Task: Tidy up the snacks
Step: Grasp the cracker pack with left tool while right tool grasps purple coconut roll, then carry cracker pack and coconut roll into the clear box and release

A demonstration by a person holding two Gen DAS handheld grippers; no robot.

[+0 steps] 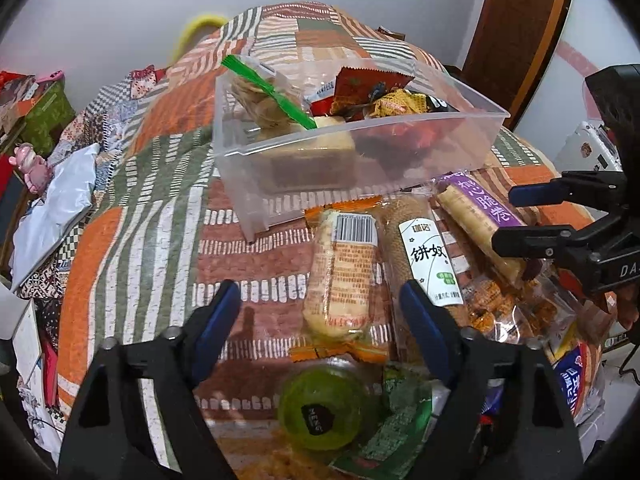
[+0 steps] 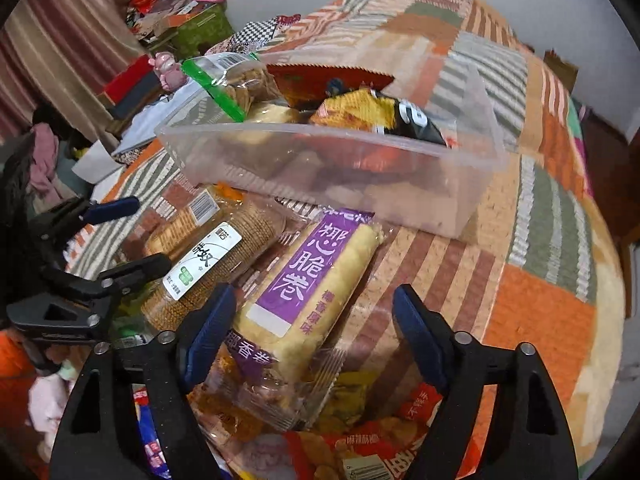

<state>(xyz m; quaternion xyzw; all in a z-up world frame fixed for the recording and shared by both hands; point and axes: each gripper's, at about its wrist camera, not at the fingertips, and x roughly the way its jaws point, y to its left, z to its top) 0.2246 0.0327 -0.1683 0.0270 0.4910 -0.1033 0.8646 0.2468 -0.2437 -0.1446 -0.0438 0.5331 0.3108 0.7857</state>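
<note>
Between my wide-open left gripper [image 1: 320, 304] lies a biscuit packet [image 1: 340, 280]; my right gripper [image 2: 312, 316], equally wide, hangs over the purple roll packet [image 2: 308, 280]. Picking comes next, I judge: close, lift, drop into the half-filled clear bin [image 1: 360, 160] just beyond.

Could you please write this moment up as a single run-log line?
left gripper: open, above orange-wrapped cake pack | right gripper: open, above purple-label roll pack | clear bin: partly filled

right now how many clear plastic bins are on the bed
1: the clear bin sits on the patchwork blanket, behind the loose snack packets, already holding several snacks. More could lie outside the view.
</note>
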